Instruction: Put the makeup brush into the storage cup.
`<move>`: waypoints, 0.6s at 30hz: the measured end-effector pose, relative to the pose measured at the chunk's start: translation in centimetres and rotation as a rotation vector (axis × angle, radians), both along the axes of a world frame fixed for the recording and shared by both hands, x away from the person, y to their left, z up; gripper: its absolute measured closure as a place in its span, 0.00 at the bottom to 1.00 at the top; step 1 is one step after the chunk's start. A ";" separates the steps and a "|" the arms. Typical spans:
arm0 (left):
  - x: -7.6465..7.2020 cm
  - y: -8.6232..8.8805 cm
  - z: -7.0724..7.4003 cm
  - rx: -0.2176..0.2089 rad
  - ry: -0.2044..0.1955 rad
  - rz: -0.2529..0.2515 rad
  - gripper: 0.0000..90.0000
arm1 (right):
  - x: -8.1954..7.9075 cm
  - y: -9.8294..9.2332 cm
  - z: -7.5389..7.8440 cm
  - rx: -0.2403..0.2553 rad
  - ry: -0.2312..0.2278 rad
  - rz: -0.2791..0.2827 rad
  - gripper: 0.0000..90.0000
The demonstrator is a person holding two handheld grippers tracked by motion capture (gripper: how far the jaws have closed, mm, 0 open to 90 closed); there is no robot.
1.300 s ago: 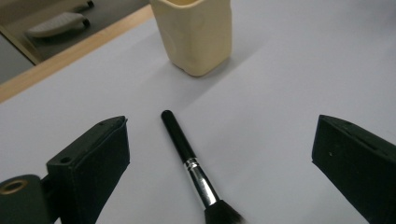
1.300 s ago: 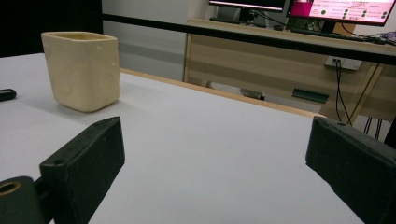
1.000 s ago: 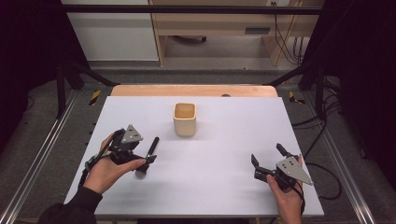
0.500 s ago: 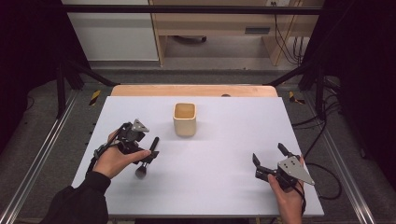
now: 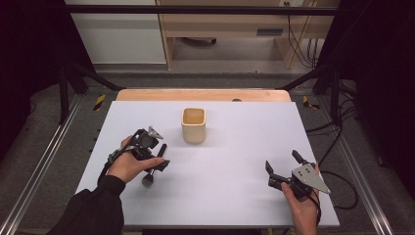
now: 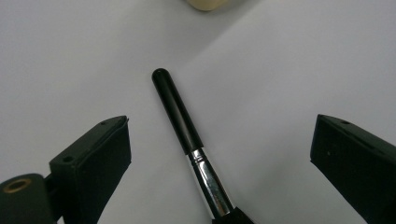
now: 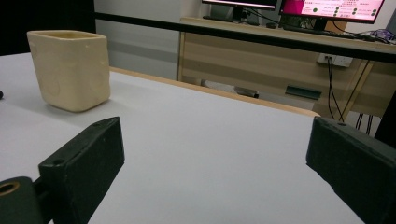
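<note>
Moving forward and toward the middle of the table over the last second, the left gripper [image 5: 157, 156] now hangs over a black-handled makeup brush [image 5: 152, 169], while the right gripper [image 5: 283, 167] stays near the table's front right corner.

Seen from the left gripper view, the left gripper [image 6: 219, 154] has its jaws spread wide, one on each side of the brush [image 6: 187, 140], and neither jaw touches it. The brush lies flat on the white table [image 6: 299, 74], its glossy black handle pointing away from the camera, a silver ferrule [image 6: 210, 182] behind the handle and the dark bristles just entering at the bottom edge. The base of a cream cup [image 6: 205, 3] shows at the top edge, beyond the handle's tip.

In the high view the cream cup [image 5: 194, 125], square-sided and upright, stands near the middle of the table [image 5: 235, 196], a little beyond and to the right of the left gripper.

The right gripper [image 7: 215, 154] also stands wide open in its own view, holding nothing, with bare table between the jaws and the cup [image 7: 70, 70] well ahead at the left. Monitors [image 7: 299, 7] on a desk behind the table show screens whose writing is too small to read. No brand or label can be made out on the brush or cup.
</note>
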State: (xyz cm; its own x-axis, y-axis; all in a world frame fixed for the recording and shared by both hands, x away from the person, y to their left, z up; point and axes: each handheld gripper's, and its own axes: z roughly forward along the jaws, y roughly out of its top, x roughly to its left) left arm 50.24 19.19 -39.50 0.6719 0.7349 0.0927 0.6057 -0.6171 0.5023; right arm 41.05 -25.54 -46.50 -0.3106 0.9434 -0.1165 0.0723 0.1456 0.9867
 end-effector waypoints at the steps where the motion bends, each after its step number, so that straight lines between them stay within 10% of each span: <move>1: 0.1 0.0 -0.2 0.008 0.001 0.002 0.06 | 0.0 0.0 0.0 0.000 0.000 0.000 0.05; 18: 1.1 0.0 -2.9 0.046 0.046 0.092 0.14 | 0.0 -0.1 0.0 0.009 0.002 -0.001 0.05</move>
State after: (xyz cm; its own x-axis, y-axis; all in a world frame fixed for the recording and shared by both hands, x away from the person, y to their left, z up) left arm 51.34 19.24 -42.40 0.6059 0.7894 0.0982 0.6826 -0.5794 0.4455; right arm 41.04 -25.59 -46.51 -0.3103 0.9446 -0.1075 0.0747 0.1369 0.9878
